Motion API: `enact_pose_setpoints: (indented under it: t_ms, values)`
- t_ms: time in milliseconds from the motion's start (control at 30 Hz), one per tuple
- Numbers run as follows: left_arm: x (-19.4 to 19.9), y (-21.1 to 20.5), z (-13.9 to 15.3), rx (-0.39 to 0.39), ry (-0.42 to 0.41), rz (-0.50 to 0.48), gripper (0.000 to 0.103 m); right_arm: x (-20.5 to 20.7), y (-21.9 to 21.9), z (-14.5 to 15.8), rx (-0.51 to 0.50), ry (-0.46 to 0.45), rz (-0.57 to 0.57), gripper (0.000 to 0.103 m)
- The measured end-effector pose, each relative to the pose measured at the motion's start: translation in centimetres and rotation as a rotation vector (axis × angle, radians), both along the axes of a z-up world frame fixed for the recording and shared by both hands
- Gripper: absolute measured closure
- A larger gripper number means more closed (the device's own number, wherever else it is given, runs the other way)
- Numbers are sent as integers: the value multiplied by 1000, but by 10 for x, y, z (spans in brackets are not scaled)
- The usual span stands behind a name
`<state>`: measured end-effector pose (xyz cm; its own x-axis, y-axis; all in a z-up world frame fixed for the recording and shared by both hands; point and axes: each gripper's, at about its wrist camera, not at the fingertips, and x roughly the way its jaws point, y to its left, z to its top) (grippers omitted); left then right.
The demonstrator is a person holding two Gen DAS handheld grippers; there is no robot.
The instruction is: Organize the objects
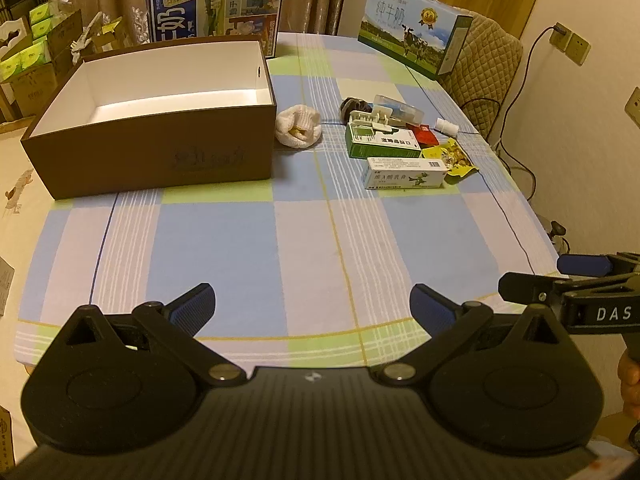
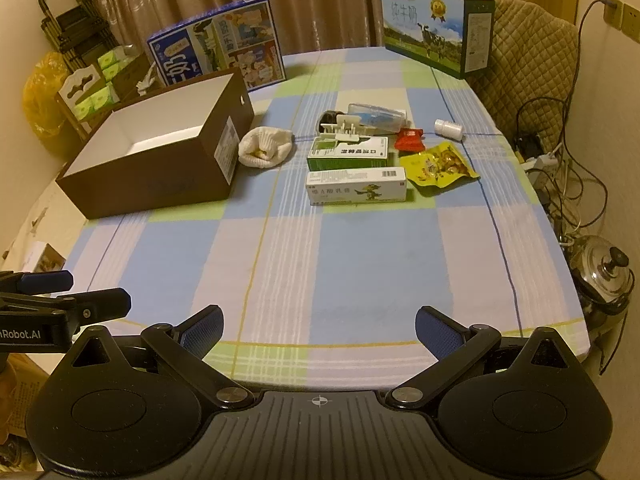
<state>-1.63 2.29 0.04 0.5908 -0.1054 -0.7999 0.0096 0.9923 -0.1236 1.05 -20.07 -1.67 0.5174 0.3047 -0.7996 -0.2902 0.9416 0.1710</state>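
the table (image 1: 304,248), spread with a blue, lilac and green checked cloth, carries everything. on its left part sits the brown cardboard box (image 1: 160,160), open on top with a white inside and nothing visible in it. at the far edge stand 2 milk cartons, a dark blue one (image 1: 216,4) behind the box and a light blue one (image 1: 416,24) at the far right. both grippers hang over the near edge, holding nothing: the left gripper (image 1: 314,308) with its blue-padded fingers spread wide apart, the right gripper (image 2: 320,330) likewise wide apart. the loose things lie in a cluster right of the box: a white cloth bundle (image 2: 266,146) just beside the box's end, a green and white medicine box (image 2: 348,153), a white carton (image 2: 356,186) in front of it, a yellow snack packet (image 2: 438,165), a clear case (image 2: 376,116), a red sachet (image 2: 409,138), and a small white bottle (image 2: 449,128) lying on its side.
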Motion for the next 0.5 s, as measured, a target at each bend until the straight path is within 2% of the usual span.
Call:
enact_pose_setpoints:
  t_ms: [500]
  values:
    - [13, -2, -4, -12, 14, -27, 1, 6, -5, -5, -14, 15, -25, 3]
